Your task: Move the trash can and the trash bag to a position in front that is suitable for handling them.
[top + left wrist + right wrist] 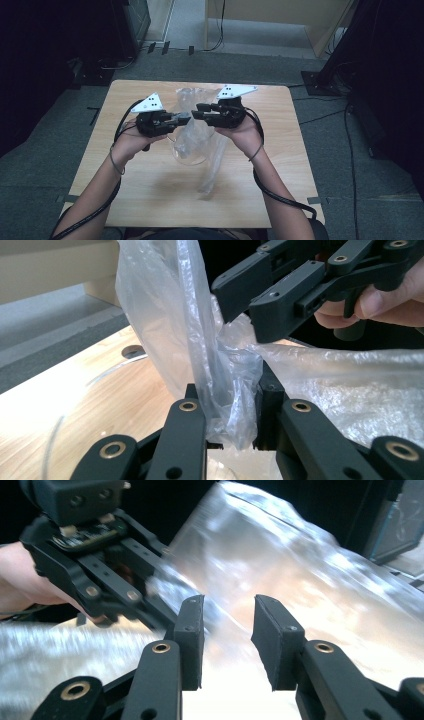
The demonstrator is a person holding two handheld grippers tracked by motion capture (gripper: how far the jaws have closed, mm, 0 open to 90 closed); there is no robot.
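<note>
A wooden table (150, 200) is seen from above, and a clear plastic bag (192, 132) is held up over its middle, nearer the far edge than the near edge. The bag is long and thin: its top is lifted between the two tools, and its loose tail is hung down toward the near edge of the table. A clear round ring (189, 159) is lying flat on the table under the bag. The left gripper (183, 119) is pointed in from the left side, and a bunched fold of the bag (227, 390) is pinched between its jaws, so the bag is gripped there. The right gripper (197, 110) is pointed in from the right side, tip to tip with the left one and just beside it. Its jaws are parted, and in the right gripper view only a gap is seen between the two pads (192, 630), with the bag sheet (300, 565) spread out beyond them and not squeezed. So the bag is carried by the left tool alone. The free sheet is lying just ahead of the right tool, so a short push forward is likely needed before that side can be pinched.
</note>
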